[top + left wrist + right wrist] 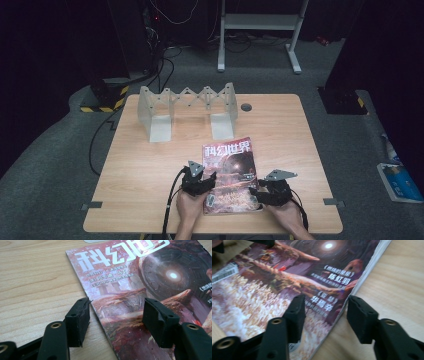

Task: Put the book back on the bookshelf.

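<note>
Near the front edge of the counter point(150, 165), a little right of its middle, a magazine point(229, 172) lies flat with its cover up and its bottom edge toward the person. The left gripper point(199, 181) sits at the magazine's left side, and in the left gripper view its fingers point(79, 320) stand apart, one over bare wood and one over the cover, straddling the spine edge without pressing on it. The right gripper point(270, 192) sits at the right side; in the right gripper view its fingers point(297, 315) are likewise apart, astride the page edge with nothing clamped.

The likely trouble is that a flat magazine offers little to grab. Should the fingers close from here, they may pinch just the cover or a few pages, so the rest sags or tears away when lifted. A finger scraping along the wood could instead shove the magazine sideways or toward the front edge. Uneven lifting by the two hands would bend or crease it.
</note>
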Action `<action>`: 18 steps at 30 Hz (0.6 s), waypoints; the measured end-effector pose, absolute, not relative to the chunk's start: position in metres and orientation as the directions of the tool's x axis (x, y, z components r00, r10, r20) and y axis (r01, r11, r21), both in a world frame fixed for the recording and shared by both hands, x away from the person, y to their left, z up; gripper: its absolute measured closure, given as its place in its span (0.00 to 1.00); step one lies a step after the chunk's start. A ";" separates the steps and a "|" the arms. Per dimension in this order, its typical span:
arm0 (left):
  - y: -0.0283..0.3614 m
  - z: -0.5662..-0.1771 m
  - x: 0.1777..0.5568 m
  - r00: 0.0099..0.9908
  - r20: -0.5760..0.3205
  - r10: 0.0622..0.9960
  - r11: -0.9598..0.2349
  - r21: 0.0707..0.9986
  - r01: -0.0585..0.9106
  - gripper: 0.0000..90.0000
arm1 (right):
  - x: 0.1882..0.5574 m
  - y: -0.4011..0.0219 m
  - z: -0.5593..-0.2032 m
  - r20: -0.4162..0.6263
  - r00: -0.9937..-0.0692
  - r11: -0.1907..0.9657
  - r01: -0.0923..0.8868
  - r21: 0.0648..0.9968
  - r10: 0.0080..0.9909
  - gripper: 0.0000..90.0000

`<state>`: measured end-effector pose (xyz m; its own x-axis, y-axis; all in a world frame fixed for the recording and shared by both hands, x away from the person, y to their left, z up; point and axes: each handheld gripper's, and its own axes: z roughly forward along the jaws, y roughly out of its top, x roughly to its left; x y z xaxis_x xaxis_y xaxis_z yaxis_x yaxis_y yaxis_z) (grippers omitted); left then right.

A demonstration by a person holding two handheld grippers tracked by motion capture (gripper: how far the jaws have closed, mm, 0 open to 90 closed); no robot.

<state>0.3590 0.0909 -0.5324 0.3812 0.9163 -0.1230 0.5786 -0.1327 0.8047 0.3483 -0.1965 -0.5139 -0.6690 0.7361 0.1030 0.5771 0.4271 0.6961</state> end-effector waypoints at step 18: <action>0.092 -0.533 0.360 0.396 -0.128 0.910 -0.137 0.807 0.575 0.45 | 0.393 -0.191 -0.491 0.090 -0.632 0.402 0.590 0.700 0.770 0.62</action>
